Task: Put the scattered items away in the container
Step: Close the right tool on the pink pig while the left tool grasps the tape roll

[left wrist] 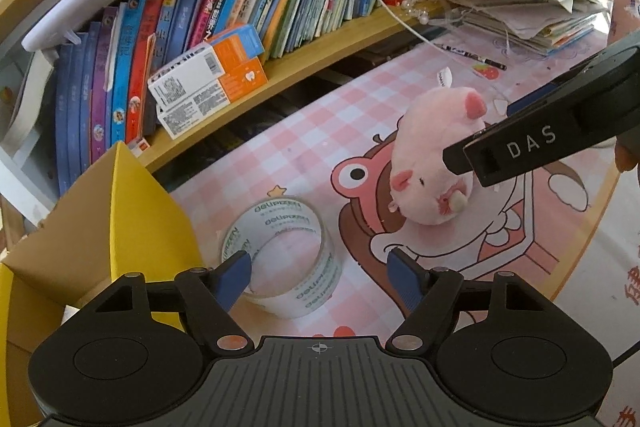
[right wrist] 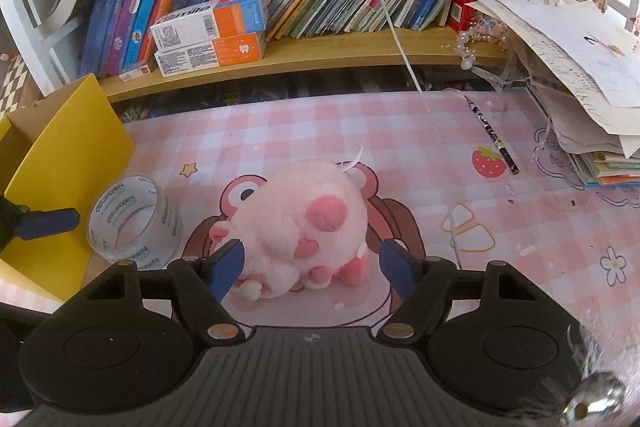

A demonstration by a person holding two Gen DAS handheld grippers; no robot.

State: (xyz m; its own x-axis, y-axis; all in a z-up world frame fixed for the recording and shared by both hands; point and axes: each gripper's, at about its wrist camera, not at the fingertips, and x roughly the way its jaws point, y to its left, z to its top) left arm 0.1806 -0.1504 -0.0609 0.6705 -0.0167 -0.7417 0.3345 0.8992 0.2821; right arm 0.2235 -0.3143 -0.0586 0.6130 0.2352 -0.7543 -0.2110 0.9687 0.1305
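A clear tape roll [left wrist: 280, 259] [right wrist: 132, 223] lies flat on the pink checked mat, beside the yellow cardboard box [left wrist: 128, 211] [right wrist: 68, 147]. My left gripper [left wrist: 320, 275] is open around the roll: its left pad [left wrist: 236, 275] sits against the roll's outer wall, and the right pad stands clear of it. A pink plush animal [right wrist: 304, 227] [left wrist: 432, 155] rests on the mat's bear drawing. My right gripper [right wrist: 310, 263] is open around the plush. Its left pad [right wrist: 226, 265] touches the head end, and a small gap shows at the right pad. One of its black fingers [left wrist: 520, 147] reaches the plush from the right.
A wooden shelf [right wrist: 320, 51] with leaning books and stacked orange-and-white cartons [right wrist: 208, 31] runs along the back. A messy pile of papers and books [right wrist: 580, 99] fills the right. A pencil [right wrist: 492, 135] lies on the mat, and a white cable [right wrist: 392, 19] hangs down.
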